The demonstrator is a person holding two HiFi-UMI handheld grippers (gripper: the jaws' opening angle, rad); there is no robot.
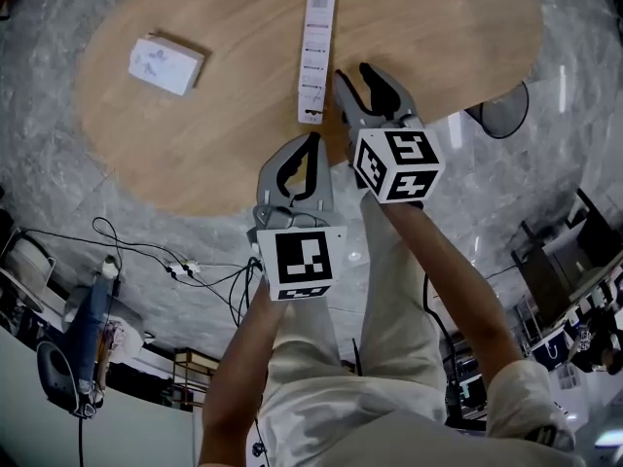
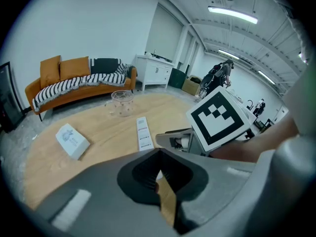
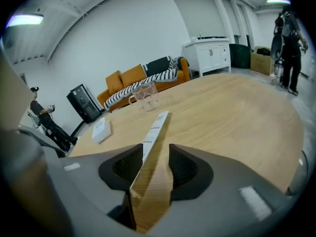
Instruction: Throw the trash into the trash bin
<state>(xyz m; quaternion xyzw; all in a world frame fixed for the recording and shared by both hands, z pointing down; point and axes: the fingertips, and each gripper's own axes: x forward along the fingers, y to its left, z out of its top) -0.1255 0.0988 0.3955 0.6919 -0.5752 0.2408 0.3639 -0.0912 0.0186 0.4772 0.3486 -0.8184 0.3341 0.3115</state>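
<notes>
**Both grippers over the near edge of the table**

The rounded wooden table (image 1: 243,154) fills most of what lies below me, standing on a grey marbled floor (image 1: 58,212). Beyond its far side, against the wall, are an orange sofa (image 2: 74,83) with a striped throw and a white cabinet (image 2: 155,69).

My two grippers hang side by side over the near part of the tabletop, both angled downward. My right gripper (image 1: 352,71) reaches further in than the left. Its jaws stand partly apart and grip nothing; through the gap its own view shows only bare wood, with the packet running away ahead. My left gripper (image 1: 311,139) sits nearer the table's edge, its fingertips drawn together at the front and empty — only a thin sliver of wood shows behind them.

The long white packet (image 1: 317,56) lies flat on the table, lengthwise away from me, untouched. Its near end is just beside my right gripper's jaws, on their left — not between them.

A small white box (image 1: 165,63) rests well off to the left. A clear glass jug (image 2: 122,101) stands at the table's far edge.
</notes>
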